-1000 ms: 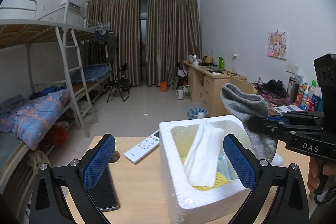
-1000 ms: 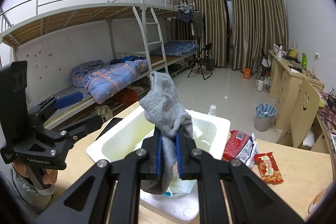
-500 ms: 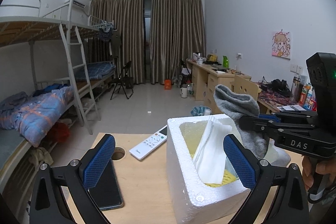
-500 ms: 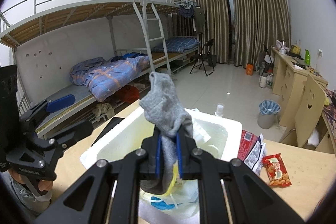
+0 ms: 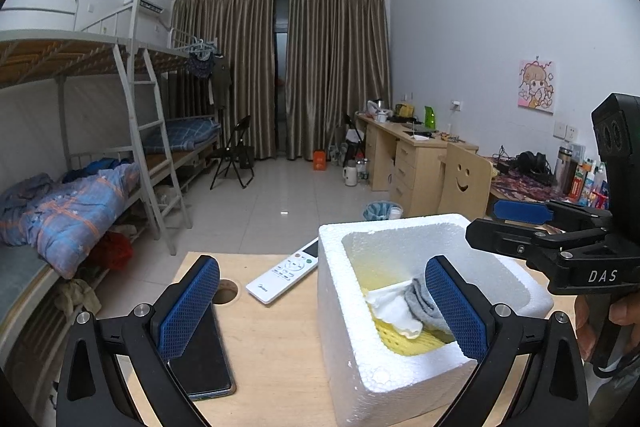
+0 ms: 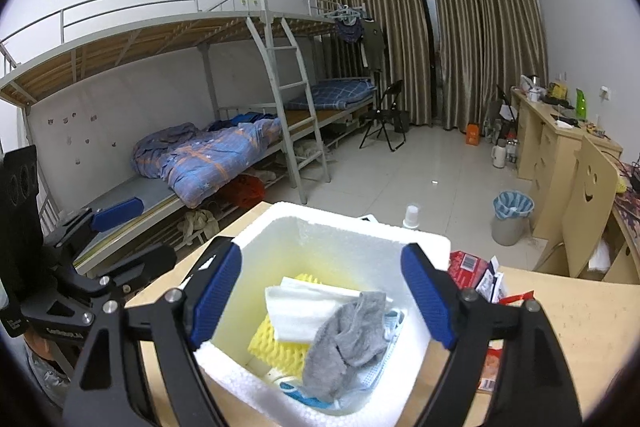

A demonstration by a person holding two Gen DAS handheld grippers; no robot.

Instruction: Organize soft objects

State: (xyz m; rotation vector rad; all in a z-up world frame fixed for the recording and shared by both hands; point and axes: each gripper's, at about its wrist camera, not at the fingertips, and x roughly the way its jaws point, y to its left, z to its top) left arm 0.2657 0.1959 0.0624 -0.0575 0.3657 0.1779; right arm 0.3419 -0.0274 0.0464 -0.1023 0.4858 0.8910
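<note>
Lying flat at far left on the table (image 5: 276, 347) is a phone (image 5: 208, 359), partly behind the left gripper (image 5: 320, 311), whose jaws stand wide apart and empty. A remote (image 5: 286, 277) rests just left of the foam box (image 5: 348, 331). Inside the box: yellow foam (image 6: 276, 347), white cloth (image 6: 304, 311), and the grey sock (image 6: 344, 339) on top, over what may be a mask. The right gripper (image 6: 320, 299) hangs above, jaws apart. Snack packs (image 6: 484, 275) sit to the right.
</note>
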